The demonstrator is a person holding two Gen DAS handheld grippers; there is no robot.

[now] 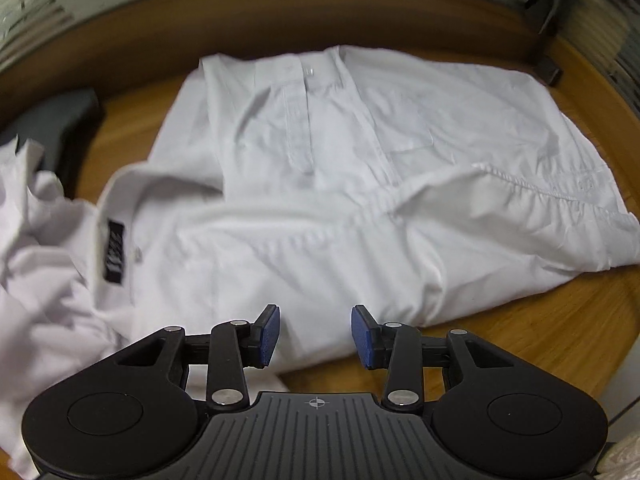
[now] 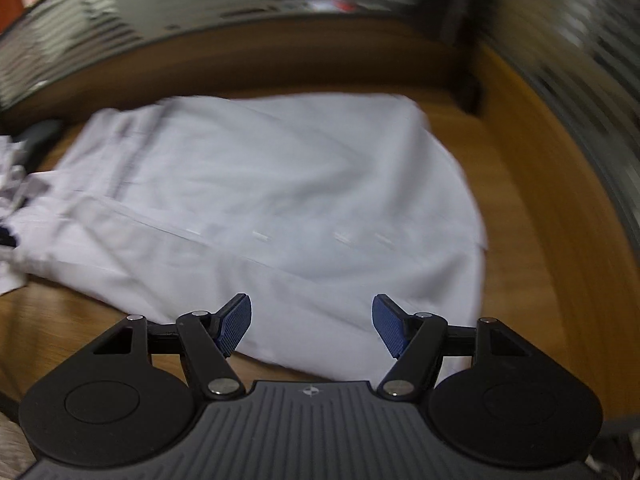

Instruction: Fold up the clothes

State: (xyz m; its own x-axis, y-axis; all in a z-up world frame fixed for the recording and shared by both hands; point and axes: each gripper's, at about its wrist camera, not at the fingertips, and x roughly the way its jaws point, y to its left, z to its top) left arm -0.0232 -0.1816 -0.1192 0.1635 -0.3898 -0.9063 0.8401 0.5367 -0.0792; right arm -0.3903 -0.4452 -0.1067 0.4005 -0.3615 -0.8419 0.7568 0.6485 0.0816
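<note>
Left fingers [image 1: 315,336] apart, empty | right fingers [image 2: 312,326] wide, empty; white shirt [image 1: 360,184] on wooden table [image 1: 560,344]

Only one label in sight: a black woven tag [image 1: 115,251] inside the collar of the white shirt [image 1: 360,184], ahead and to the left of the left hand-held gripper [image 1: 316,334], its pale lettering too blurred to read. Nothing legible in the right wrist view.

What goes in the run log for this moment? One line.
left gripper: open, empty | right gripper: open, empty | white shirt: partly folded on table
</note>
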